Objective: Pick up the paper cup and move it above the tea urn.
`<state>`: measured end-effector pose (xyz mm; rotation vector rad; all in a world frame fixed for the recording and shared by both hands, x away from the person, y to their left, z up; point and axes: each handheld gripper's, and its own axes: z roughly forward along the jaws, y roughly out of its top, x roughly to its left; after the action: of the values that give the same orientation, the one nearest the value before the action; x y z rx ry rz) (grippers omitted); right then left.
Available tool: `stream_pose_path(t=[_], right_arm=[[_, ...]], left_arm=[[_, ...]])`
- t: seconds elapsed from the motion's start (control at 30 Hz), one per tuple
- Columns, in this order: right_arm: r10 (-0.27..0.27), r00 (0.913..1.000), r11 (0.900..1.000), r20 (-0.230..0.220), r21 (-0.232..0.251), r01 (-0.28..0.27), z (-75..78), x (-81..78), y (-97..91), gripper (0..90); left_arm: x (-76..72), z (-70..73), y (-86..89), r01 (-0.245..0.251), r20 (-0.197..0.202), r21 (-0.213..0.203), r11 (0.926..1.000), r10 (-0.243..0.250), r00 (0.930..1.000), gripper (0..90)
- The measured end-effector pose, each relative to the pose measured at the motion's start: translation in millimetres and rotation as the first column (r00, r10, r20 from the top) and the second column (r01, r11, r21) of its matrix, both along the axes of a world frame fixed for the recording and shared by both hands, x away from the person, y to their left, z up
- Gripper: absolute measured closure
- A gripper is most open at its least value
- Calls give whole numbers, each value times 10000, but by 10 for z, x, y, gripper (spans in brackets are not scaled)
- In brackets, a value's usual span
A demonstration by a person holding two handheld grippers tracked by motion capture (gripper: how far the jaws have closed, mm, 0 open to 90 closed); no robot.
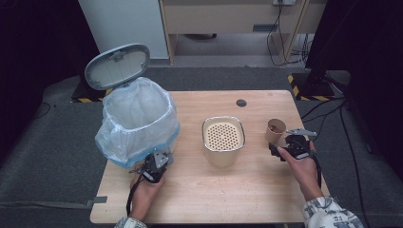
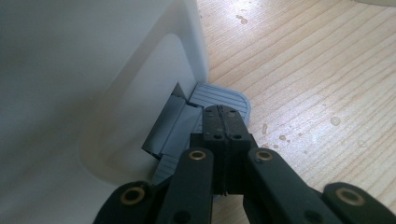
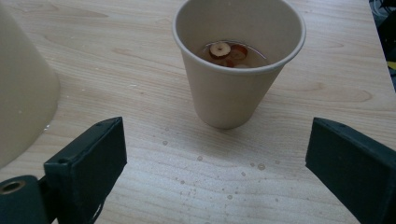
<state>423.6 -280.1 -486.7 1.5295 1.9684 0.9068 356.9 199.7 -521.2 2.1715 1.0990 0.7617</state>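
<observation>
Paper cup (image 3: 238,70) of liquid with fruit slices, upright on table (image 1: 256,190) beyond wide-apart right gripper (image 3: 215,158): centre jaws, clamp gently mid-wall, lift level; left gripper (image 2: 224,122), jaws together, presses bin pedal (image 2: 224,95).

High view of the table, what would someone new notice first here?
Probably the white pedal bin at the table's left, its lid up and a clear bag puffed over its rim; the shut left gripper rests on its grey pedal. At the right, the open right gripper faces a paper cup holding liquid with slices floating in it. Between them stands a cream container with a perforated top.
</observation>
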Motion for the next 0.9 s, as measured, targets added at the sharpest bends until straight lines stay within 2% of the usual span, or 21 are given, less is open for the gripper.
stream_pose_path(t=[0.1, 0.3, 0.5, 0.6, 0.9], right_arm=[[-60, 9999, 10000, -112, -66, 60, 10, 34, -2, 61], [-159, 9999, 9996, 8, -230, 159, 133, 148, 17, 57], [-102, 9998, 9997, 153, -226, 105, 65, 236, 32, 52], [-256, 9993, 9997, 266, 7, 256, -31, 299, 17, 60], [-448, 9969, 9974, 646, 590, 410, -147, 460, 9, 82]], left_arm=[[-1, 0, -1, -8, 4, 10, 10000, 8, 10000, 897], [1, 1, 0, -4, -7, 0, 10000, 4, 10000, 897], [2, 0, 5, 7, -5, -37, 10000, -7, 10000, 897], [3, 0, 7, 19, -2, -45, 10000, -19, 10000, 897], [1, -1, 12, 25, 0, -74, 10000, -25, 10000, 897]])
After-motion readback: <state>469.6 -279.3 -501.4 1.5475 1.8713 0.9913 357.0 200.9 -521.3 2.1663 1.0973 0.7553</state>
